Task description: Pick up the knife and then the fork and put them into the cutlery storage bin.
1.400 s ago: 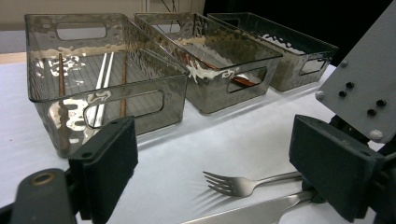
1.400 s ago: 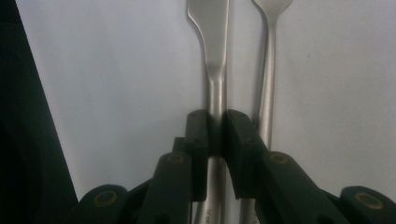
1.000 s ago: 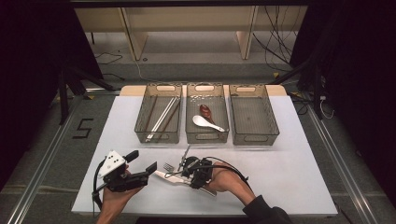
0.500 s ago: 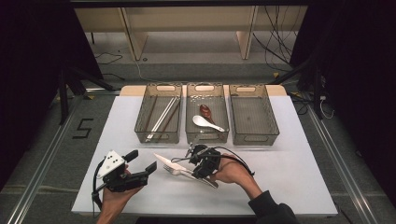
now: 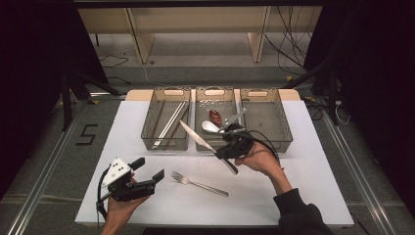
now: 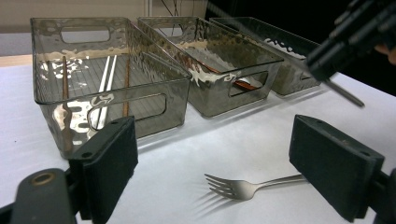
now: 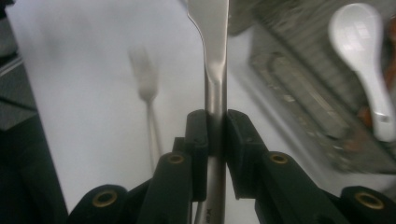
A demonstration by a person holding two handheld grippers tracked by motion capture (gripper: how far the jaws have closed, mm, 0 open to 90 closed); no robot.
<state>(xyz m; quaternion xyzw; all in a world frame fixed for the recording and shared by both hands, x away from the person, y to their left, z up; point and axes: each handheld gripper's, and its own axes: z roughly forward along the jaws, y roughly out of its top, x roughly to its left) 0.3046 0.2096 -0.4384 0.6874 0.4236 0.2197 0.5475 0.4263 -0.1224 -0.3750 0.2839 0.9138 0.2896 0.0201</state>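
Observation:
My right gripper (image 5: 224,151) is shut on a steel table knife (image 5: 195,136) and holds it in the air just in front of the middle bin (image 5: 201,143), blade slanting up and to the left. In the right gripper view the knife (image 7: 215,56) rises straight from between the closed jaws. A steel fork (image 5: 198,183) lies flat on the white table, tines to the left. My left gripper (image 5: 149,169) hovers open at the front left, and in its own view the fork (image 6: 243,187) lies just ahead of the wide-apart jaws.
Three clear grey bins stand in a row at the back. The left bin (image 5: 147,139) holds chopsticks (image 5: 171,122). The middle one holds a white spoon (image 7: 364,46) and a reddish-brown spoon (image 5: 215,116). The right bin (image 5: 286,132) looks bare inside.
The right gripper has lifted the knife off the table beside the fork and carried it up and back toward the middle bin. The fork and the left gripper have stayed put.

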